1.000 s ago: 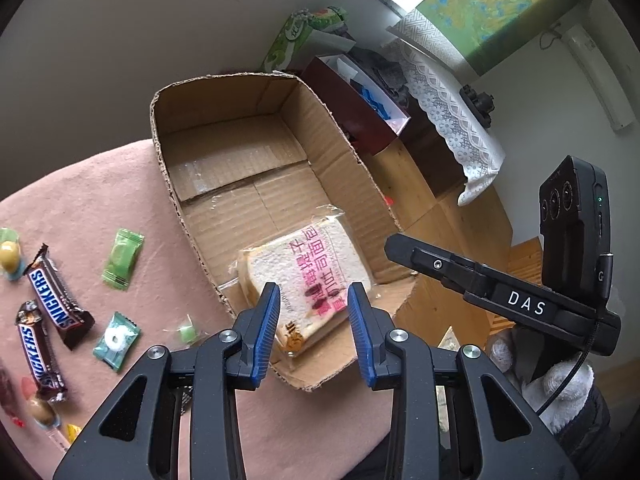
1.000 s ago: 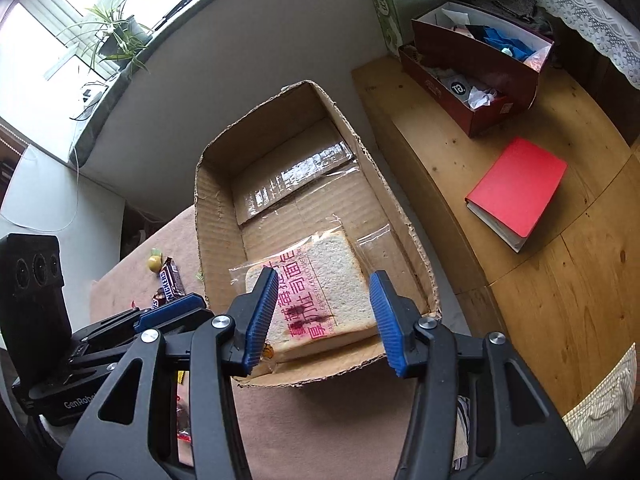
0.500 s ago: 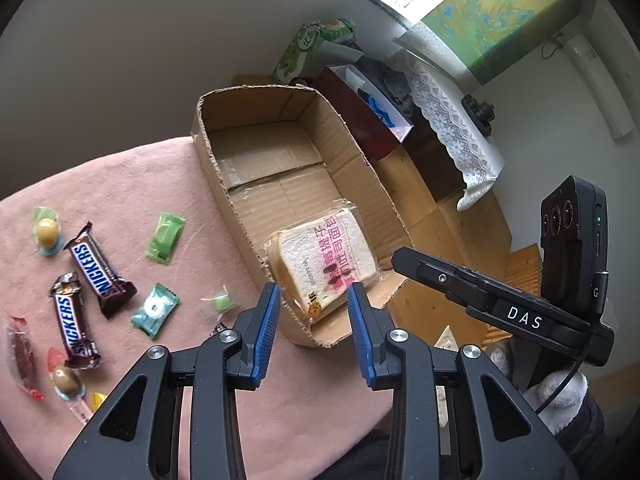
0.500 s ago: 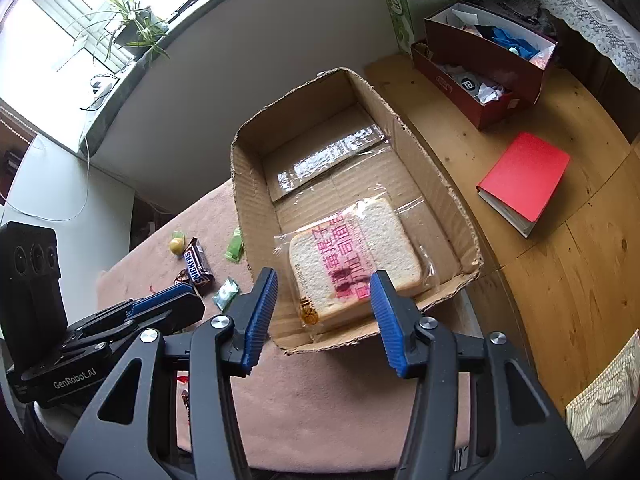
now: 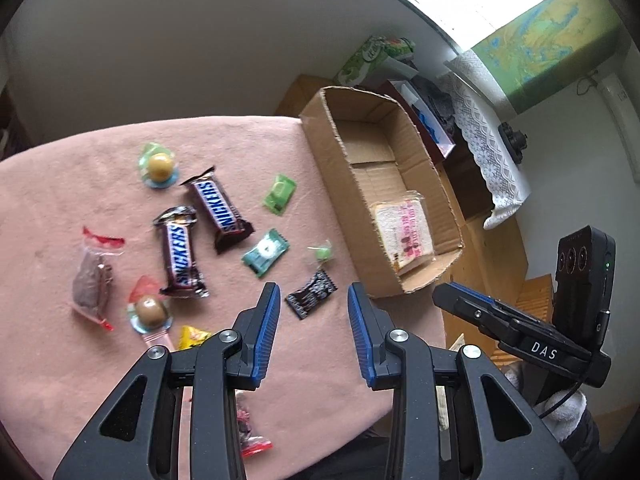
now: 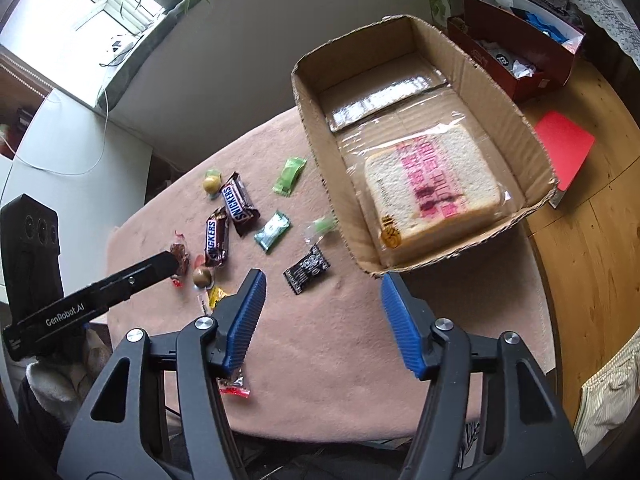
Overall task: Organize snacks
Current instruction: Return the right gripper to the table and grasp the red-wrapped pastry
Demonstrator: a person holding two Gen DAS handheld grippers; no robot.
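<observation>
An open cardboard box stands at the right edge of the pink cloth and holds a wrapped slice of bread. Loose snacks lie on the cloth: two Snickers bars, green candies, a teal candy and a black packet. My left gripper is open and empty above the black packet. My right gripper is open and empty in front of the box.
A pink cloth covers the table. Right of it is a wooden surface with a red book, a dark red box and a green tissue box. More wrapped sweets lie at the left.
Both grippers have pulled back and swung left, away from the box. The bread stays in the box. More of the cloth and its snacks has come into view.
</observation>
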